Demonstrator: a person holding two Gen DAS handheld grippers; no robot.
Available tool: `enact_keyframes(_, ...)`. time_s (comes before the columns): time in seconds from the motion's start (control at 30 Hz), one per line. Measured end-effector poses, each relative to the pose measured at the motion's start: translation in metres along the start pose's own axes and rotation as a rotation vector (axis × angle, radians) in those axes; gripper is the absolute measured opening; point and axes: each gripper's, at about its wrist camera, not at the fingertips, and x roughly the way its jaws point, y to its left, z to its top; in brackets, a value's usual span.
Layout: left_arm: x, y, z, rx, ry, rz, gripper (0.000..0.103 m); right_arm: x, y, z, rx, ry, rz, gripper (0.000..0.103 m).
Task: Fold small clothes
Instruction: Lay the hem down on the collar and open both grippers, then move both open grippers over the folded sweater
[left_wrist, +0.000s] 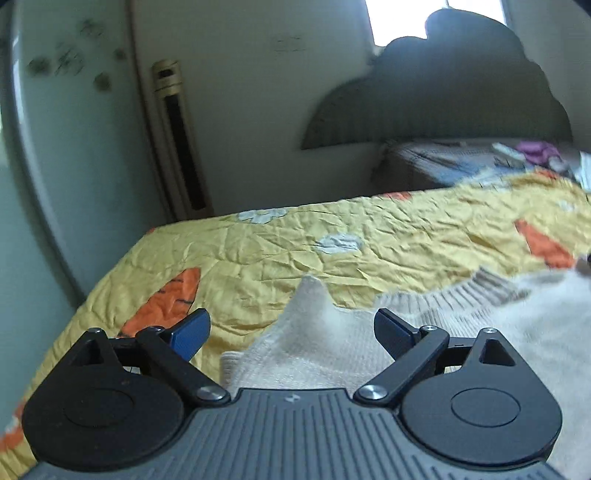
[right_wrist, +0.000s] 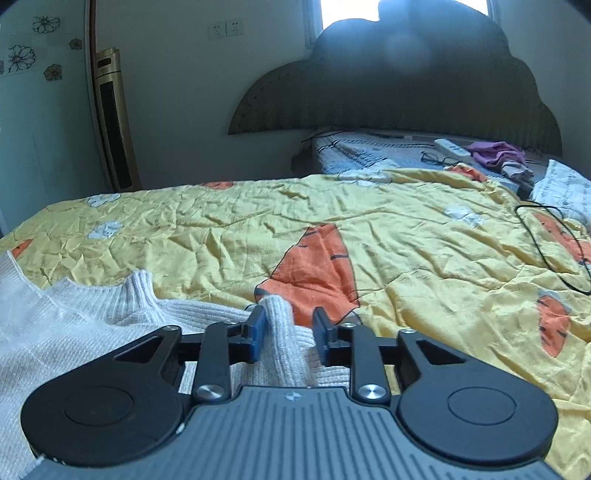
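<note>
A small cream knit sweater (left_wrist: 424, 325) lies on a yellow quilt (left_wrist: 295, 251) with orange carrot prints. In the left wrist view my left gripper (left_wrist: 291, 328) is wide open, and a raised peak of the sweater stands between its fingers without being pinched. In the right wrist view the sweater (right_wrist: 74, 325) spreads to the left. My right gripper (right_wrist: 290, 332) is partly open, with a ribbed fold of the sweater (right_wrist: 280, 325) in the gap between its fingers, which do not clamp it.
The yellow quilt (right_wrist: 406, 240) covers the bed. A dark scalloped headboard (right_wrist: 406, 81) stands at the back. A remote (right_wrist: 452, 148), glasses (right_wrist: 436, 158) and purple cloth (right_wrist: 495, 152) lie near it. A black cable (right_wrist: 546, 247) runs at right. A tall fan unit (right_wrist: 112, 122) stands at left.
</note>
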Motion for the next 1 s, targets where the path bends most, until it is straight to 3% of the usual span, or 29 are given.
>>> enact_keyframes(0.07,0.005,-0.015,-0.004,0.064,-0.001,-0.015,0.096,-0.019,0.006,0.000,-0.025,-0.056,0.009,0.051)
enact_keyframes(0.13,0.016,-0.017,-0.005,0.055,0.034,-0.020,0.096,-0.035,0.019,-0.001,-0.103,-0.070,0.071,0.053)
enact_keyframes(0.23,0.039,-0.004,-0.014,-0.050,0.134,0.026,0.096,-0.035,0.041,-0.010,-0.226,0.023,0.158,0.064)
enact_keyframes(0.33,0.052,0.015,-0.030,-0.139,0.212,0.041,0.096,-0.017,0.047,-0.021,-0.286,0.104,0.105,0.071)
enact_keyframes(0.37,0.051,0.021,-0.037,-0.171,0.213,0.031,0.097,-0.013,0.043,-0.023,-0.263,0.098,0.097,0.079)
enact_keyframes(0.43,0.048,0.027,-0.046,-0.209,0.202,0.014,0.098,-0.008,0.033,-0.024,-0.181,0.099,0.114,0.081)
enact_keyframes(0.57,0.045,0.030,-0.054,-0.244,0.183,0.006,0.098,-0.007,0.039,-0.036,-0.219,0.070,0.115,0.089)
enact_keyframes(1.0,0.035,0.034,-0.058,-0.286,0.180,-0.003,0.099,-0.007,0.040,-0.037,-0.218,0.064,0.116,0.093)
